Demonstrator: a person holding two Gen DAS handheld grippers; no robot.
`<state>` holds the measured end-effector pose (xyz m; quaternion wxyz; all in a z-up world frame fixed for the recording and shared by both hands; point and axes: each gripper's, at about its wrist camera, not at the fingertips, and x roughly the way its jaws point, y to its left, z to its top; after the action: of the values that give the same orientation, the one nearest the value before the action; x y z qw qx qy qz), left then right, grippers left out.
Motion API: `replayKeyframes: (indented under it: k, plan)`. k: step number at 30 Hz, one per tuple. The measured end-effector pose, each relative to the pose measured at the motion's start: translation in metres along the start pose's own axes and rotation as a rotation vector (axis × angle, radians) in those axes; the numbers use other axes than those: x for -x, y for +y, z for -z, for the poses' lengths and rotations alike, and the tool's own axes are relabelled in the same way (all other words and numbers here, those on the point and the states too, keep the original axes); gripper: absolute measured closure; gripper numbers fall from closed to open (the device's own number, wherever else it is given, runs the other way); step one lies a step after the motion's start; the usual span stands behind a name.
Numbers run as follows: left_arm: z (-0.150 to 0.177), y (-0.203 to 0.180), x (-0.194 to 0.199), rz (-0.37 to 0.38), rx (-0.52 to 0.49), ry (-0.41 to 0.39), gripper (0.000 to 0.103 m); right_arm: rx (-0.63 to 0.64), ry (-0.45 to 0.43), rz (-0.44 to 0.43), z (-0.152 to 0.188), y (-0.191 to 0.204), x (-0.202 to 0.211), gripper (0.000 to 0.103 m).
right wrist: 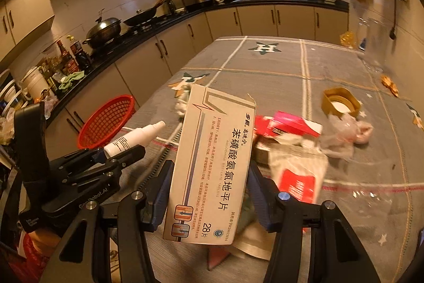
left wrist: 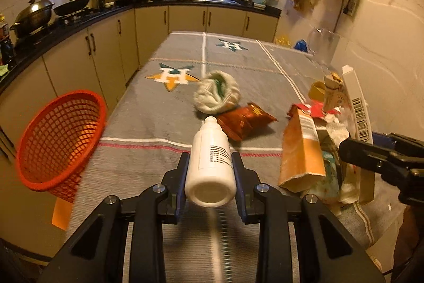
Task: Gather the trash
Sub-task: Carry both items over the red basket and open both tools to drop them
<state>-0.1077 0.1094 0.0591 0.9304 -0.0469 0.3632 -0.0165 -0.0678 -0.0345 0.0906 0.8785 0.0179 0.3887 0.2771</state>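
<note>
My left gripper [left wrist: 210, 159] is shut on a white plastic bottle [left wrist: 210, 163], its cap pointing away over the grey star-patterned tablecloth [left wrist: 148, 118]. The same bottle [right wrist: 135, 137] and left gripper [right wrist: 118, 154] show at the left of the right wrist view. My right gripper [right wrist: 210, 171] is shut on a flat white medicine box [right wrist: 212, 166] with printed text, held upright above the litter. That box [left wrist: 356, 108] appears edge-on at the right of the left wrist view. A red mesh basket [left wrist: 59, 139] hangs off the table's left edge, also seen as the red basket [right wrist: 106, 121].
Litter lies on the cloth: a crumpled white wrapper [left wrist: 216, 92], a brown snack bag [left wrist: 243, 121], an orange carton [left wrist: 300, 150], a red packet [right wrist: 291, 125], a gold lid [right wrist: 340, 101], clear plastic [right wrist: 344, 134]. Kitchen counter [left wrist: 79, 20] with pots runs along the left and back.
</note>
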Motion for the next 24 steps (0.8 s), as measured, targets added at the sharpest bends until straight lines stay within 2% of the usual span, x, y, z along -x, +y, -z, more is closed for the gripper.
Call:
replayKeyframes:
  k: [5,12,16,24]
  plan:
    - [-0.008,0.025,0.012,-0.036,0.034,-0.028,0.074,0.028,0.021,-0.049,-0.012,0.023,-0.016,0.044]
    - [-0.018,0.077,0.030,-0.124,0.099,-0.071,0.074,0.074,0.063,-0.134,-0.034,0.061,-0.046,0.044]
    - [-0.019,0.108,0.033,-0.179,0.133,-0.071,0.074,0.080,0.114,-0.197,-0.048,0.083,-0.070,0.044]
    - [-0.017,0.160,0.031,-0.246,0.184,-0.058,0.074,0.132,0.155,-0.245,-0.077,0.136,-0.115,0.044]
